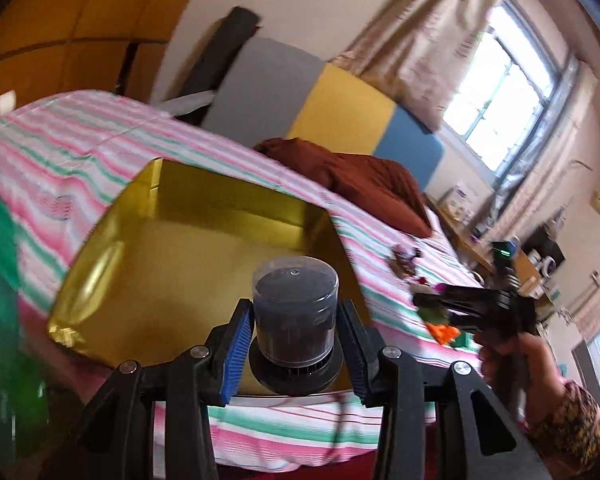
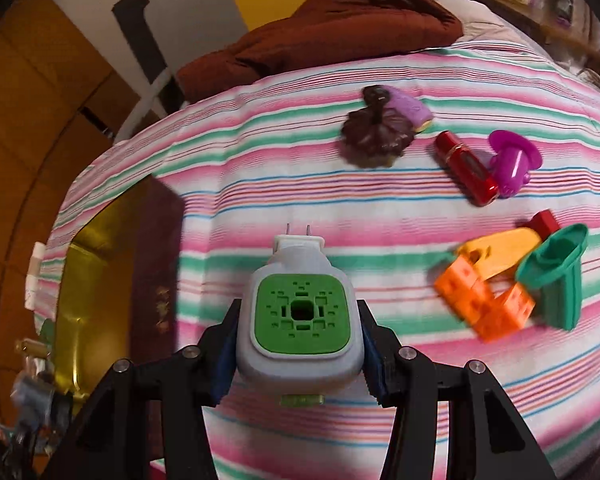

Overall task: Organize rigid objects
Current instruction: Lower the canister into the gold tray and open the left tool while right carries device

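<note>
A dark jar (image 1: 295, 312) with a clear cap stood upright over the open gold box (image 1: 204, 264) on the striped bed (image 2: 300, 184). A grey plug-in (image 2: 299, 312) with a green face pointed its prongs away. Toys lay loose: red tube (image 2: 466, 172), purple piece (image 2: 512, 160), orange blocks (image 2: 484, 300), green cup (image 2: 556, 280).

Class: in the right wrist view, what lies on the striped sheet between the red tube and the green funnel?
The yellow-and-orange block cluster with a dark red block lies between the red tube and green funnel, in the right wrist view.

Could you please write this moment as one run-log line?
left gripper: shut on black-based canister, over gold box | right gripper: shut on plug-in unit, above striped bed
</note>
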### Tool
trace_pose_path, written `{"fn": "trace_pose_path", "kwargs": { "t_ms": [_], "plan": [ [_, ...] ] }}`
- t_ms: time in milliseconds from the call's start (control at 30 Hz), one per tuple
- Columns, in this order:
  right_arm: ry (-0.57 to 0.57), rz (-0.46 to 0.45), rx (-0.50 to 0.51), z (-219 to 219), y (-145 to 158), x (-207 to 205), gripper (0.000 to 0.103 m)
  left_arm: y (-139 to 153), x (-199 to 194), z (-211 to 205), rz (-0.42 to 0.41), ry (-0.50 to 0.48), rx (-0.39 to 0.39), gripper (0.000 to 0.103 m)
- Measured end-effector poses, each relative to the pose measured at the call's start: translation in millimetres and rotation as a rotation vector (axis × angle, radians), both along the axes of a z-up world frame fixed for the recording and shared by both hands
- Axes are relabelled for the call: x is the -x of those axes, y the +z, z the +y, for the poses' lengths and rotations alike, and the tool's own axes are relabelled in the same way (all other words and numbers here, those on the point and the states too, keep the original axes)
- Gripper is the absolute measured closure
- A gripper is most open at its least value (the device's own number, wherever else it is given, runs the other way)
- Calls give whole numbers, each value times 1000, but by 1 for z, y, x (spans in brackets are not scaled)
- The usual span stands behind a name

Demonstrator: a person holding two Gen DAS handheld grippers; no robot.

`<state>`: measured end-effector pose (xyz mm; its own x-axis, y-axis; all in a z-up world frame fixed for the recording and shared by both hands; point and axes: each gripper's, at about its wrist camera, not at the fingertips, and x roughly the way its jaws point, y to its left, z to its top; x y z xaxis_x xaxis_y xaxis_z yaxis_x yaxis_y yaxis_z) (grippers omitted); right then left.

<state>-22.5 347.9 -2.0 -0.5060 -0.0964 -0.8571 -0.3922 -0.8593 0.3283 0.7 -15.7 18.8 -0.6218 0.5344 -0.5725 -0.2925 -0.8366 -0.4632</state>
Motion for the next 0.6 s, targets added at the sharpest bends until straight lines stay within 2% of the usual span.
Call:
{"fn": "trace_pose_path", "kwargs": {
  "t_ms": [167, 367, 500, 600],
  "plan": [
    [34, 36, -3, -23, 11, -2, 51, -13, 14, -26, -38, 78, 26, 60],
    [73, 73, 1, -50, 21, -3, 50, -27, 29, -41, -64, 111, 121, 60],
    [111, 117, -2, -69, 32, -4, 50, -37, 39, -50, -90, 123, 154, 60],
    [156, 158, -40, -87, 44, -4, 50, -42, 46, -57, -89, 125, 163, 60]
  ]
}}
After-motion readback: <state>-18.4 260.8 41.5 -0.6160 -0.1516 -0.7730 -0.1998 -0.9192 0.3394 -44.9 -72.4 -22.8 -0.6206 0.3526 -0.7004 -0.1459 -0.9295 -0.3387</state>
